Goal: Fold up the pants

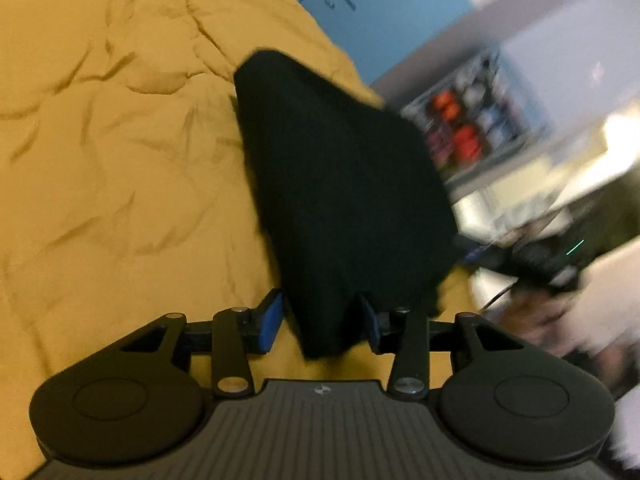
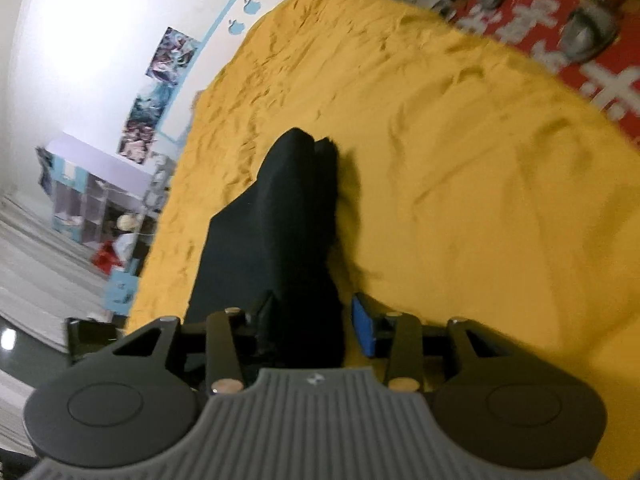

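The black pants [image 1: 332, 184] hang over a yellow bedspread [image 1: 120, 160]. My left gripper [image 1: 322, 322] has its blue-padded fingers [image 1: 270, 326] either side of one end of the pants, and the cloth stretches away taut from them. In the right wrist view the pants [image 2: 288, 216] run forward as a long folded strip. My right gripper [image 2: 314, 324] has the near end of the cloth between its fingers [image 2: 364, 328]; the cloth sits against the left finger, with a gap to the right blue pad.
The yellow bedspread [image 2: 440, 140] covers the whole bed. A blue cabinet [image 1: 360, 4] and shelves [image 1: 468, 128] stand beyond the bed's right edge. A white wall with posters [image 2: 160, 92] and a red printed cloth [image 2: 580, 52] border the bed.
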`<action>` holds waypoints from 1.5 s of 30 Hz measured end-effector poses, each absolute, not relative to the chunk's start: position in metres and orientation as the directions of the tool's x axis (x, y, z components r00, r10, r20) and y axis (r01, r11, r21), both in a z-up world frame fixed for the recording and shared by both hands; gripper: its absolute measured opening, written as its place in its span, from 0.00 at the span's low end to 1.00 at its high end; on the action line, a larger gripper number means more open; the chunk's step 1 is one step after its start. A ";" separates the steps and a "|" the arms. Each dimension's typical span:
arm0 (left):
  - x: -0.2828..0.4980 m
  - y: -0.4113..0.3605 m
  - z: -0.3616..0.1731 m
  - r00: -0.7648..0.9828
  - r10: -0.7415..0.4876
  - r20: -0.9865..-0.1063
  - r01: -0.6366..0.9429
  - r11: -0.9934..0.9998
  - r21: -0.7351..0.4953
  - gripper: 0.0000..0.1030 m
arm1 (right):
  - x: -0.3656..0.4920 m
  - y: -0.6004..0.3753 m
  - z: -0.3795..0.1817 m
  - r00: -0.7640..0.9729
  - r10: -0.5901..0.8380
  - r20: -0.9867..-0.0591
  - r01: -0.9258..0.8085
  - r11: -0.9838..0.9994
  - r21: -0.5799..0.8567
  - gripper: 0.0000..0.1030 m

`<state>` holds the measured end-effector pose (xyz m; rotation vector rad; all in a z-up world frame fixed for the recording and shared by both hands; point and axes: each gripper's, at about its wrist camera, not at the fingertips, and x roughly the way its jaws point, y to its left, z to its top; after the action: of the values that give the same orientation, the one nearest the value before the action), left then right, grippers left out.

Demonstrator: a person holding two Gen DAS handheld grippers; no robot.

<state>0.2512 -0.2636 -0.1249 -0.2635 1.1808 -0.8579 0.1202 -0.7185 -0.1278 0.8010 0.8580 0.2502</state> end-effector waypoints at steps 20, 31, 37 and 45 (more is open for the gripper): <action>0.156 -0.258 -0.055 0.345 -0.528 -0.776 0.498 0.804 -0.326 0.62 | -0.012 -0.530 -0.051 0.706 -0.086 -0.703 0.322 0.923 0.210 0.79; 0.133 -0.247 -0.034 0.387 -0.461 -0.799 0.478 0.841 -0.254 0.83 | -0.025 -0.449 -0.030 0.593 -0.209 -0.777 0.350 0.936 0.015 0.80; 0.130 -0.247 -0.019 0.429 -0.369 -0.825 0.451 0.878 -0.159 0.86 | -0.021 -0.419 -0.022 0.543 -0.246 -0.803 0.398 0.917 -0.012 0.80; 0.115 -0.256 0.003 0.525 -0.399 -0.751 0.480 0.868 -0.125 0.89 | -0.027 -0.409 0.012 0.608 -0.337 -0.719 0.462 0.887 -0.026 0.80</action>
<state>0.1153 -0.2557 0.0027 0.1016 0.8712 -0.5271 -0.0274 -0.4085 0.0123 0.1688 0.7926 -0.4639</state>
